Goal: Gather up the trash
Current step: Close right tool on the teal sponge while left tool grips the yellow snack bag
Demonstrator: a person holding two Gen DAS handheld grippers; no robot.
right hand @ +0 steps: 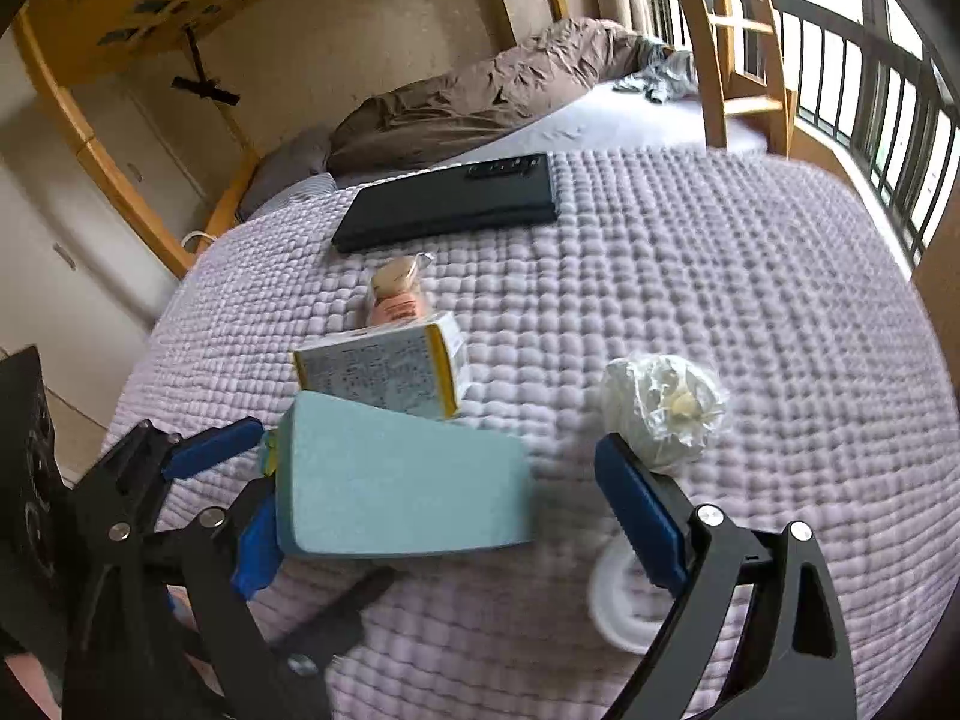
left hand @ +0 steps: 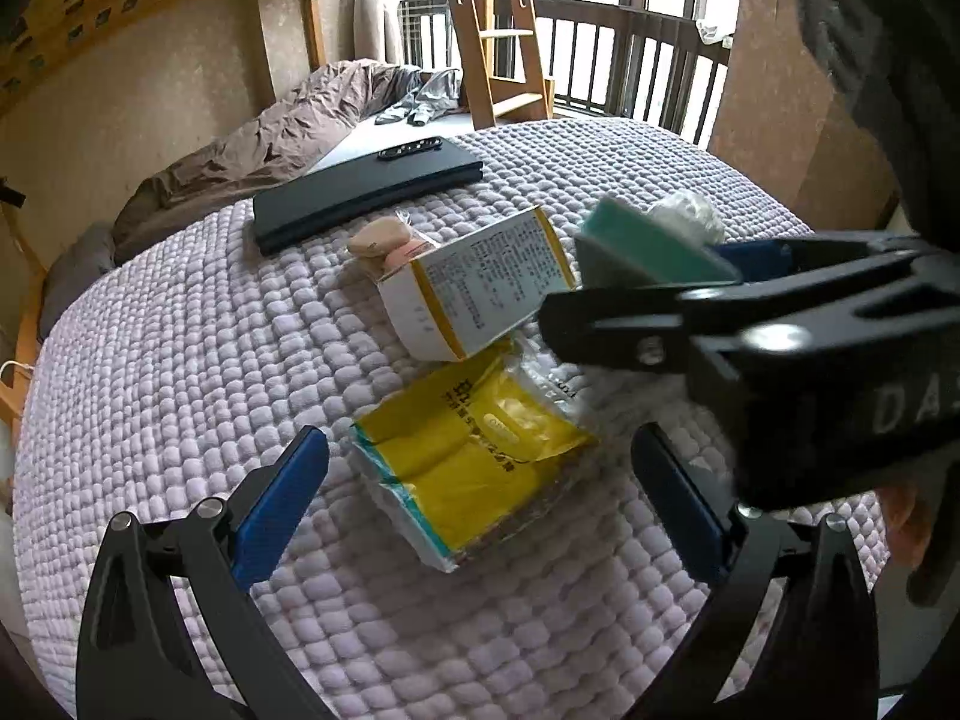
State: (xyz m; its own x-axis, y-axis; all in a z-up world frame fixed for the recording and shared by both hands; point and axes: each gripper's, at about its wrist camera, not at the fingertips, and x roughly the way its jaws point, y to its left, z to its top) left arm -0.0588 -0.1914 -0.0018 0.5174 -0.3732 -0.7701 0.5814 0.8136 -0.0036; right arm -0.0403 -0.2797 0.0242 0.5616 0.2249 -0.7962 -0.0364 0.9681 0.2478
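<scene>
Nearest in the left wrist view, the left gripper (left hand: 474,504) stands spread with nothing between its blue pads, poised over a yellow plastic wrapper (left hand: 474,462) that lies flat on the lilac quilted bedspread (left hand: 180,360). The spread looks set to take the wrapper across its width, so I judge that piece of trash to be this gripper's target.

Just beyond and to the right, the right gripper (right hand: 444,498) reaches in with its jaws wide. A teal sponge-like block (right hand: 402,480) rests against its left pad (right hand: 258,546); the right pad stands clear of the block, so whether the block is truly gripped or merely leaning there I cannot tell. A white round lid (right hand: 618,606) lies on the bedspread below the right finger.

Farther on, a white-and-yellow printed carton (left hand: 480,288) lies tipped on its side, its near end resting over the wrapper's far edge. To its right sits a crumpled clear plastic bag (right hand: 660,408), apart from the carton. Behind the carton, touching it, is a small pinkish packet (right hand: 396,294).

Farther still, a black folded case (left hand: 366,192) with a remote (left hand: 411,148) on top lies on the bedspread; these look like belongings, not trash. A brown duvet (left hand: 270,138) is bunched along the wall, and a wooden ladder (left hand: 498,30) stands at the far right by the balcony railing.
</scene>
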